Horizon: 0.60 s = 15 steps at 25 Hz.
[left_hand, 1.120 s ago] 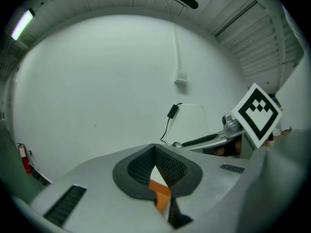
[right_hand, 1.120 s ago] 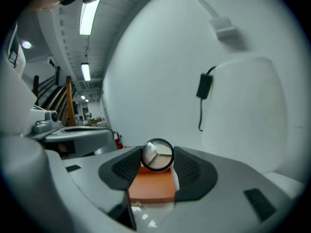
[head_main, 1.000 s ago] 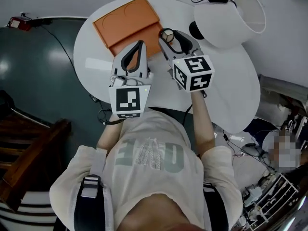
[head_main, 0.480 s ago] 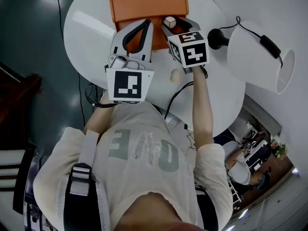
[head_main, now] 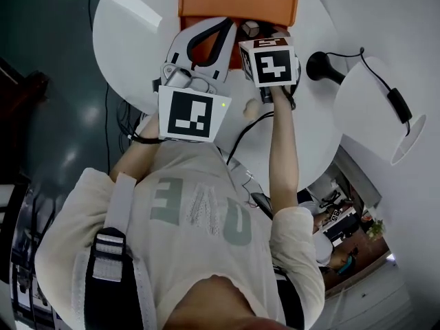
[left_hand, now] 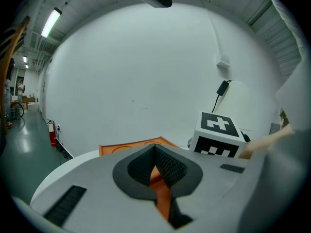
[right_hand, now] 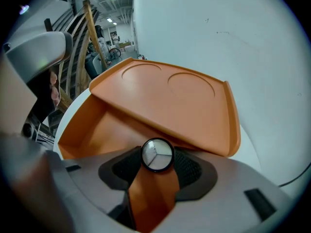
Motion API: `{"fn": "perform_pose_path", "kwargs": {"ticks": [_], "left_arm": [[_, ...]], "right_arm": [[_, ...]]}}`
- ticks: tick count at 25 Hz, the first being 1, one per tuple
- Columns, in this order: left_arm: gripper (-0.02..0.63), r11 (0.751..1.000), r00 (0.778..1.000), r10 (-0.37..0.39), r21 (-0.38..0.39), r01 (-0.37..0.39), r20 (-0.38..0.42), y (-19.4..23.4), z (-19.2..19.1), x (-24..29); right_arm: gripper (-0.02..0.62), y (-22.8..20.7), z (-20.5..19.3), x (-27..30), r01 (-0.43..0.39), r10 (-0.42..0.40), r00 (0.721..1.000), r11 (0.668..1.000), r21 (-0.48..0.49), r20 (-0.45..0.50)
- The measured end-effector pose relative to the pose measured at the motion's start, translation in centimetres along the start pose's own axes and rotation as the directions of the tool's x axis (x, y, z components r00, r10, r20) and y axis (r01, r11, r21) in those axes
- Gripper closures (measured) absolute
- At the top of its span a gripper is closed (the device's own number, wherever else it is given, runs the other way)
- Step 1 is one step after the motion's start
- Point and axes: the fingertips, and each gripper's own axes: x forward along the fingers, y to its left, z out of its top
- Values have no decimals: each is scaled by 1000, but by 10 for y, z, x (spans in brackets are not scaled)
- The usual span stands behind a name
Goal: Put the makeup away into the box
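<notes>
Item: round compact (right_hand: 157, 155), clamped in right gripper (head_main: 251, 31), tips aimed steeply down. Open orange box (right_hand: 82, 130) directly below, tray just ahead. Left gripper (left_hand: 154, 150) closed, apparently empty, alongside.

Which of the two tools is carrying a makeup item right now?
The right tool: its jaws grip a small round compact at the open orange box. The left tool has its jaws closed together with nothing between them.

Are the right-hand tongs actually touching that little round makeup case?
Touching. The right gripper view shows the round makeup case pinched between both pads of the right tongs.
</notes>
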Motion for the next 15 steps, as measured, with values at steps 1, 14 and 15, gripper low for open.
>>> {"fn": "perform_pose_path", "kwargs": {"ticks": [1,14,15], "left_arm": [[598,1000,1000,4,-1,-4,0,2,-1,0],[598,1000,1000,6,23,-6,9,1,3,-3],[598,1000,1000,7,29,-7,11,1,5,-4]], "right_arm": [[379,-1,0,1,3,-3,1000,1000,1,-3],[354,-1,3,2,37,-37,998,999,-16,42],[349,-1,4,-1,32,-32,998,999,-7,53]]}}
